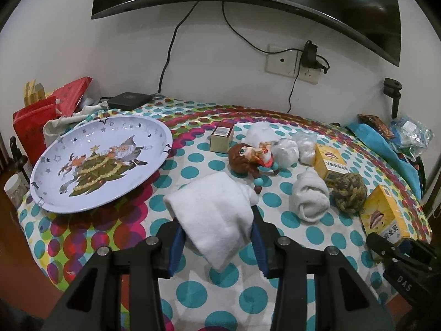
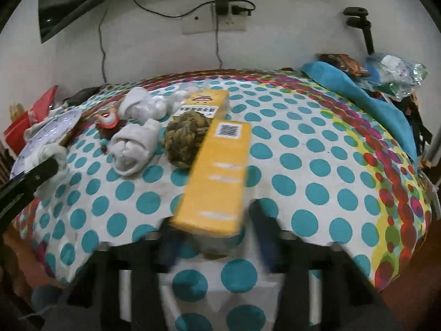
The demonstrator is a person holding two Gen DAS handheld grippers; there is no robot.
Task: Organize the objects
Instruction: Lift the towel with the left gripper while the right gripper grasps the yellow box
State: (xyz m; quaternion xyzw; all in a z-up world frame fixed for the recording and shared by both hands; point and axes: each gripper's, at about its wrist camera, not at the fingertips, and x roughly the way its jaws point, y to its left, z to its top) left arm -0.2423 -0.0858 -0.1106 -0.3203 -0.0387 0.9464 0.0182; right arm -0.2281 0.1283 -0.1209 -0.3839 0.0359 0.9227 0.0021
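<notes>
My left gripper (image 1: 217, 237) is shut on a white folded cloth (image 1: 212, 215), held above the dotted tablecloth just right of the Christmas plate (image 1: 99, 162). My right gripper (image 2: 212, 231) holds a yellow box (image 2: 217, 173) between its blurred fingers, lifted at a tilt. That gripper also shows at the right edge of the left wrist view (image 1: 391, 251), beside the same yellow box (image 1: 383, 215). A doll (image 1: 250, 157), rolled white socks (image 1: 308, 193), a rope ball (image 1: 348, 191) and a second yellow box (image 1: 329, 162) lie mid-table.
A small brown box (image 1: 222, 138) stands behind the doll. Red bags (image 1: 35, 121) and a jar (image 1: 15, 190) crowd the left edge. A blue cloth (image 2: 366, 96) and plastic bags (image 2: 394, 74) lie at the right. A wall with cables and a TV stands behind.
</notes>
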